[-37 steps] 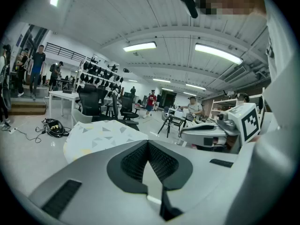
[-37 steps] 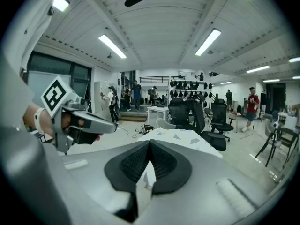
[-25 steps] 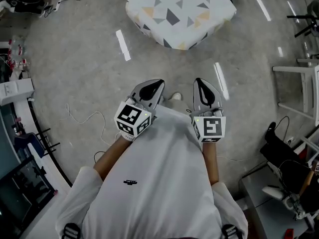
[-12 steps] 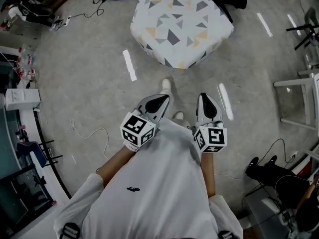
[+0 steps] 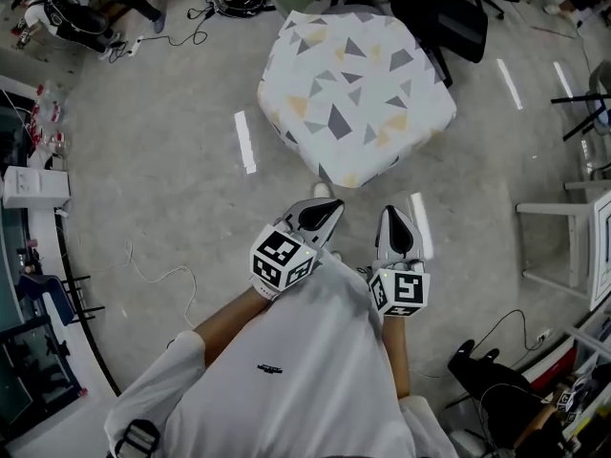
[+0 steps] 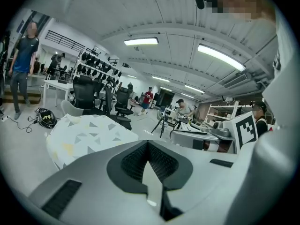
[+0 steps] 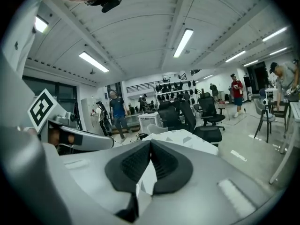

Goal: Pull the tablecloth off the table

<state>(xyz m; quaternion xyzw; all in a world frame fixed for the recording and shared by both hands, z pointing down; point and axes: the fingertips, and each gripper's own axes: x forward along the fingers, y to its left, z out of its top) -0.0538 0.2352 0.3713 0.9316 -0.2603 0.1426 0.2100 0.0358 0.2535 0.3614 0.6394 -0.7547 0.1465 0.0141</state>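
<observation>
A small table under a white tablecloth printed with grey and yellow triangles stands on the grey floor ahead of me. The cloth hangs down over the table's sides. My left gripper and right gripper are held side by side in front of my chest, short of the table's near corner and touching nothing. Both are shut with nothing between the pads. The tablecloth lies beyond the closed left gripper in the left gripper view. In the right gripper view the tablecloth peeks over the shut right gripper.
Black office chairs crowd the table's far side. A white frame stands at the right, a counter with shelves at the left. A loose cable trails on the floor at the left. Several people move about in the background.
The table has come closer and sits lower in the head view as I step toward it. Both grippers stay shut and side by side.
</observation>
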